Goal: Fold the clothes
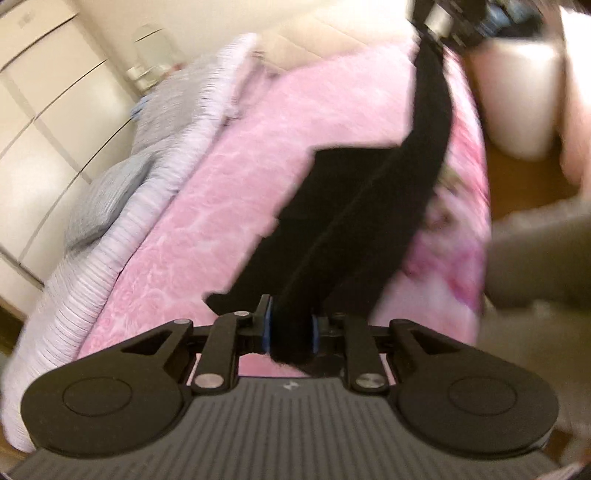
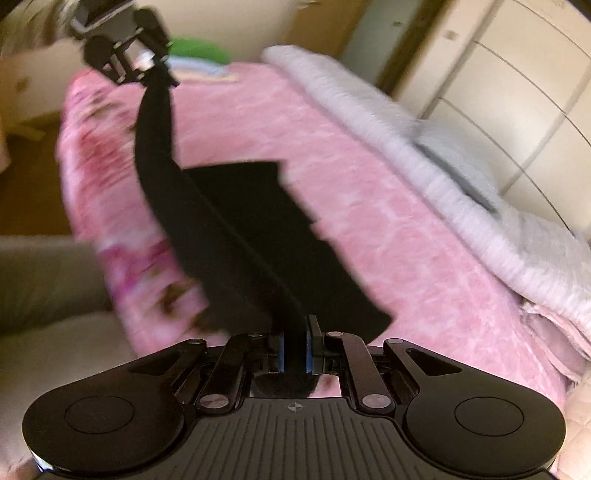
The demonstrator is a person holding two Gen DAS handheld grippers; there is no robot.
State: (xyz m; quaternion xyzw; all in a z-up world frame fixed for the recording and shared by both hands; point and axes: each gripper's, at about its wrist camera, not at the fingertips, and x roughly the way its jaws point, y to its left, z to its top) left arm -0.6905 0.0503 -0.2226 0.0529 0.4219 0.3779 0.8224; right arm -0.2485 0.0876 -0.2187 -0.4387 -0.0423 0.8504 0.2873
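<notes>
In the left wrist view the left gripper (image 1: 290, 328) sits at 6 o'clock, its blue pads (image 1: 267, 325) narrow and pinched on a bunched end of the black garment (image 1: 354, 218). The garment runs as a taut band toward 1 o'clock, where the right gripper (image 1: 437, 31) holds its far end; a flap of it hangs toward 11 o'clock above the pink blanket (image 1: 229, 206) on the bed. A white ribbed cover (image 1: 155, 192) with a grey cloth (image 1: 107, 199) on it lies at 9 o'clock, beside pale cupboards (image 1: 44, 96). The view is motion-blurred. In the right wrist view the right gripper (image 2: 294, 354) at 6 o'clock is nearly closed, its pads clamping the garment (image 2: 258, 243), which stretches to 11 o'clock into the left gripper (image 2: 157, 70). The garment's loose panel spreads toward 3 o'clock over the blanket (image 2: 369, 206). The cover (image 2: 424, 147) lies at 2 o'clock, cupboards (image 2: 517, 92) behind it. A green item (image 2: 197, 48), too blurred to identify, sits at 12 o'clock past the bed's far edge.
</notes>
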